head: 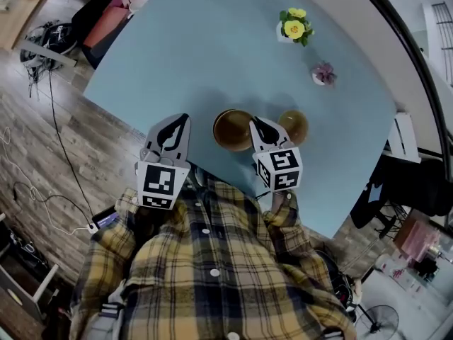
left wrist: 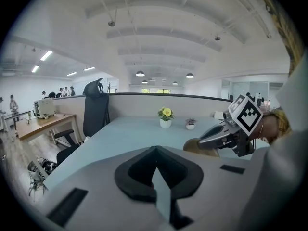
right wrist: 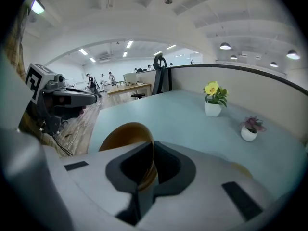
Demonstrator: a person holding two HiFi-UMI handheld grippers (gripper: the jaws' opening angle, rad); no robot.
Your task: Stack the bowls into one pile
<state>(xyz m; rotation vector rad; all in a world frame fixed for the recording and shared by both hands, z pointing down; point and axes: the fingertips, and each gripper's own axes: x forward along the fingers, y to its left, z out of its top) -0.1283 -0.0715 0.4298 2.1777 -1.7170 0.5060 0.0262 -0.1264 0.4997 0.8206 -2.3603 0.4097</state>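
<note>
With your right tool [head: 253,123] pinching only the thin rim of the glossy brown round bowl [head: 232,130], the second tan bowl [head: 293,125] just right of it and your left tool [head: 184,119] closed empty, a quick swing could slip the rim free.

I'm looking down on a pale blue table [head: 212,48]. Taking its middle in the head view as the dial, a white pot of yellow flowers [head: 294,25] stands at 1 o'clock. A small pot with a purple plant [head: 324,74] stands at 3. A brown bowl [head: 230,129] shows at 6, near the table's edge; I can't tell whether it rests flat. A smaller amber bowl [head: 294,124] sits at 4, near it.
</note>
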